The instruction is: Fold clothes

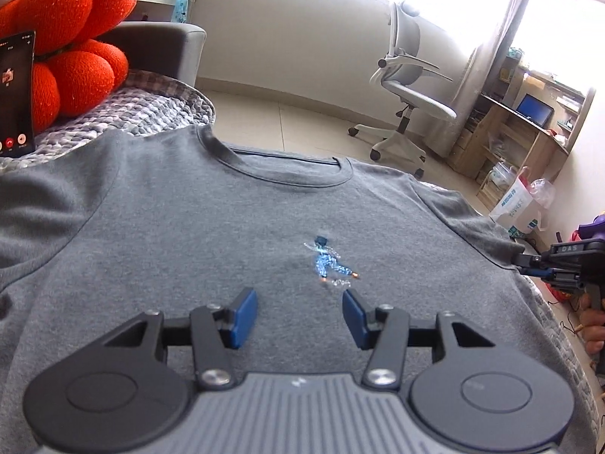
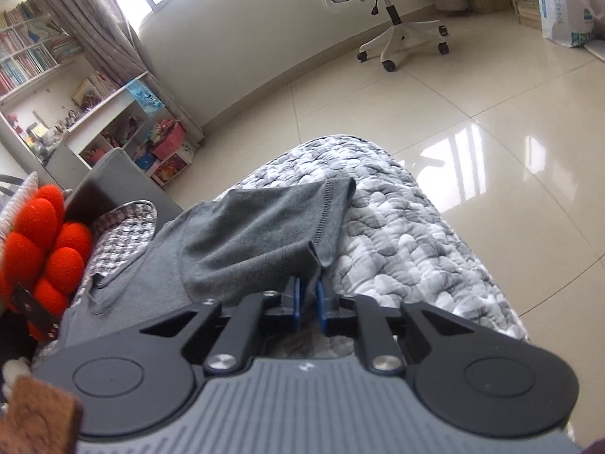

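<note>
**Right gripper had the sleeve; left hovered over the chest**

Left wrist view: the grey T-shirt [image 1: 189, 227] lay flat on the bed [image 1: 159, 113], collar away from the left gripper [image 1: 300, 312], whose jaws stood apart and empty above the chest print.

Right wrist view: the right gripper [image 2: 308, 302] was clamped on the sleeve [image 2: 264, 238] edge, nearer for folding inward across the body.

T-shirt [image 1: 189, 234] flat on quilt [image 2: 397, 227], cushion [image 1: 68, 56] at its left, office chair [image 1: 408, 87] beyond.
</note>
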Available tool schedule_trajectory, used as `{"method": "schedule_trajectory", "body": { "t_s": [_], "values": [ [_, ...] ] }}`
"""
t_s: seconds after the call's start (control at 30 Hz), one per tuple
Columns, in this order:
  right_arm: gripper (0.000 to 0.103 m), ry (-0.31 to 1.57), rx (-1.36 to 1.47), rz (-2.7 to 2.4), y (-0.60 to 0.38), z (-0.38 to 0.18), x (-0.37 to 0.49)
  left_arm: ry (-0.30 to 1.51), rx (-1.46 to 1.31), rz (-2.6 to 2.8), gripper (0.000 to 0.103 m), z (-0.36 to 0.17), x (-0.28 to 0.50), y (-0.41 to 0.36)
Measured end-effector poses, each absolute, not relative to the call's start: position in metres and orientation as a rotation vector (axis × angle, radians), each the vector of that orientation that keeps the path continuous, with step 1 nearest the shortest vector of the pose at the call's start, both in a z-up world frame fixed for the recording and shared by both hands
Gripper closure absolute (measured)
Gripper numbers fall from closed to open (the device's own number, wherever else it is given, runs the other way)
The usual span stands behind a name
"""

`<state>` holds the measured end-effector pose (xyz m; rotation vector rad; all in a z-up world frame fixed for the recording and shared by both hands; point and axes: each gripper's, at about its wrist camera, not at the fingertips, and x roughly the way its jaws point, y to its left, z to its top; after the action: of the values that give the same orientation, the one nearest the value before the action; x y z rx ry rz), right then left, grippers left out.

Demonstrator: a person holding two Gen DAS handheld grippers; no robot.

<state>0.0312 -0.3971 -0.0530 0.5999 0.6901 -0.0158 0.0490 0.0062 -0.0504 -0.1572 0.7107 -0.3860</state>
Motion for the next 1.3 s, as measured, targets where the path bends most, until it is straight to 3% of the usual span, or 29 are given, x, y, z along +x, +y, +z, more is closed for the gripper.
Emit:
{"method": "schedule_trajectory", "body": {
  "t_s": [0.1,0.17,0.2,0.3,0.53,0.6,0.63,0.83,0.9,0.93,1.1,1.17,1.3],
  "values": [
    [0.087,0.703,0.603,0.009,-0.398,-0.047,0.024,0.711,-0.164,-0.391,0.050,-0.048,0.048,0.008],
    [0.066,0.711,0.616,0.041,-0.396,-0.043,0.014,0.708,-0.168,-0.398,0.050,-0.047,0.045,0.007],
    [0.062,0.713,0.619,0.056,-0.394,-0.042,0.008,0.709,-0.170,-0.401,0.050,-0.047,0.044,0.007],
    [0.061,0.737,0.613,0.097,-0.387,-0.045,-0.011,0.713,-0.179,-0.405,0.050,-0.047,0.038,0.004],
    [0.070,0.740,0.645,0.151,-0.367,-0.051,-0.033,0.718,-0.217,-0.410,0.050,-0.047,0.024,-0.001],
    [0.086,0.748,0.631,0.167,-0.360,-0.053,-0.032,0.716,-0.227,-0.402,0.050,-0.049,0.019,-0.004],
    [0.100,0.756,0.613,0.171,-0.355,-0.054,-0.031,0.717,-0.233,-0.397,0.050,-0.051,0.018,-0.005],
    [0.103,0.680,0.509,0.036,-0.356,-0.047,-0.033,0.689,-0.164,-0.377,0.050,-0.056,0.004,-0.019],
    [0.100,0.678,0.517,0.029,-0.360,-0.048,-0.032,0.677,-0.140,-0.377,0.049,-0.057,0.002,-0.022],
    [0.092,0.683,0.525,0.038,-0.362,-0.047,-0.035,0.676,-0.129,-0.378,0.049,-0.057,0.001,-0.023],
    [0.085,0.717,0.514,0.075,-0.362,-0.040,-0.058,0.677,-0.130,-0.392,0.048,-0.055,-0.001,-0.024],
    [0.071,0.738,0.503,0.096,-0.359,-0.039,-0.071,0.679,-0.133,-0.399,0.048,-0.054,-0.001,-0.024],
    [0.070,0.793,0.487,0.136,-0.352,-0.043,-0.092,0.689,-0.123,-0.409,0.047,-0.055,-0.003,-0.026]
  ]
}}
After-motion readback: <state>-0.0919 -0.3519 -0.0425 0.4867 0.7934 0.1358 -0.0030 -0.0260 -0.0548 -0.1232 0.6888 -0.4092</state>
